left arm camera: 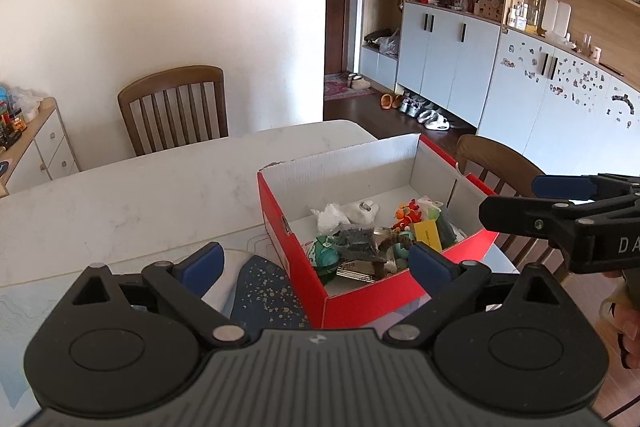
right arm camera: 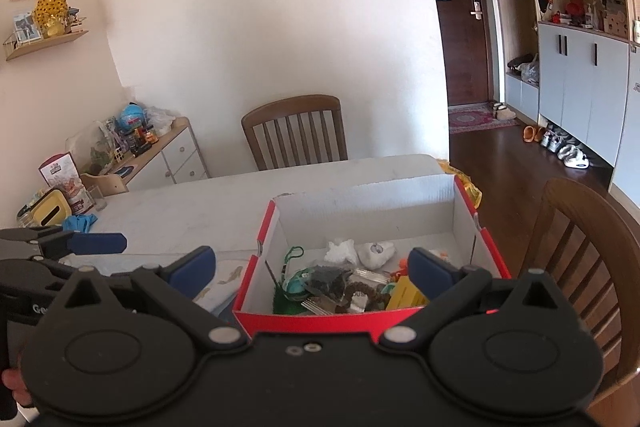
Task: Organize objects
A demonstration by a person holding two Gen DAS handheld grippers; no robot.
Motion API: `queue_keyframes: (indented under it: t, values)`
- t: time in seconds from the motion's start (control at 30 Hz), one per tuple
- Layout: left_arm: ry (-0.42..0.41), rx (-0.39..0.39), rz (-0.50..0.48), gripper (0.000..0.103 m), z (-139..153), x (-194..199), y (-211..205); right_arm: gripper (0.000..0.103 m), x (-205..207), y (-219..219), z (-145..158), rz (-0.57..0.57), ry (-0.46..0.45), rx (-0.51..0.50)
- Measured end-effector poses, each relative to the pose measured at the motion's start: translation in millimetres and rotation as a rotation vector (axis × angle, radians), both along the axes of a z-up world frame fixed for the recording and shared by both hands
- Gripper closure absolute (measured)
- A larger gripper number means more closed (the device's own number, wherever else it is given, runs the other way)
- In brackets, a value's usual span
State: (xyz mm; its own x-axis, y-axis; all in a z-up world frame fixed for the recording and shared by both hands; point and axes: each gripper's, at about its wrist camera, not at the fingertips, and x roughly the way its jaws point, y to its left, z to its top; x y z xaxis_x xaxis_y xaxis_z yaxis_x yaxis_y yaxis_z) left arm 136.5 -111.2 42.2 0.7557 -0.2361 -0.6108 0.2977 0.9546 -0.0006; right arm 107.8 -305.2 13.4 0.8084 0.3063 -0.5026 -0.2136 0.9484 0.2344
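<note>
A red shoebox (left arm camera: 304, 287) with a white inside stands open on the marble table (left arm camera: 140, 195). Small items lie in its near half: a green ball (left arm camera: 326, 259), a white crumpled bag (left arm camera: 330, 217), an orange toy (left arm camera: 408, 213), a yellow card (left arm camera: 428, 233) and a dark grey piece (left arm camera: 358, 241). My left gripper (left arm camera: 316, 263) is open over the box's near left corner, its jaws wide, touching nothing. From the right wrist view, the right gripper (right arm camera: 312, 269) hangs open above the box's (right arm camera: 320, 323) near edge, empty. Each gripper shows at the edge of the other's view: right gripper (left arm camera: 516, 199), left gripper (right arm camera: 80, 247).
A blue speckled mat (left arm camera: 264, 291) lies under the box's left side. Wooden chairs stand behind the table (right arm camera: 296, 135) and at its right (right arm camera: 580, 251). A yellow tissue box (right arm camera: 50, 213), a glass (right arm camera: 98, 197) and a blue cloth (right arm camera: 80, 223) sit at the table's far left.
</note>
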Motion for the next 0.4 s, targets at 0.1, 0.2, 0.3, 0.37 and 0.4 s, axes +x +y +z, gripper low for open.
queue_keyframes:
  t: [0.1, 0.2, 0.3, 0.37, 0.4]
  values:
    - [-0.002, 0.007, -0.001, 0.004, -2.3, 1.2, 1.5, 0.001, 0.5, 1.5, -1.1, -0.005, 0.006, -0.001]
    - [0.0, 0.013, -0.001, 0.004, -4.3, 2.4, 2.9, 0.001, 0.2, 3.2, -2.0, -0.012, 0.008, -0.002]
    - [0.006, 0.003, -0.009, 0.004, -4.7, 4.9, 5.8, 0.001, 0.5, 4.9, -2.3, -0.02, 0.011, -0.005]
    - [0.008, -0.003, -0.023, 0.004, -4.7, 6.0, 7.7, 0.001, 1.1, 5.9, -3.1, -0.026, 0.015, -0.003]
    - [0.009, -0.005, -0.024, 0.004, -5.2, 6.4, 8.9, 0.001, 1.6, 6.6, -3.6, -0.029, 0.018, -0.004]
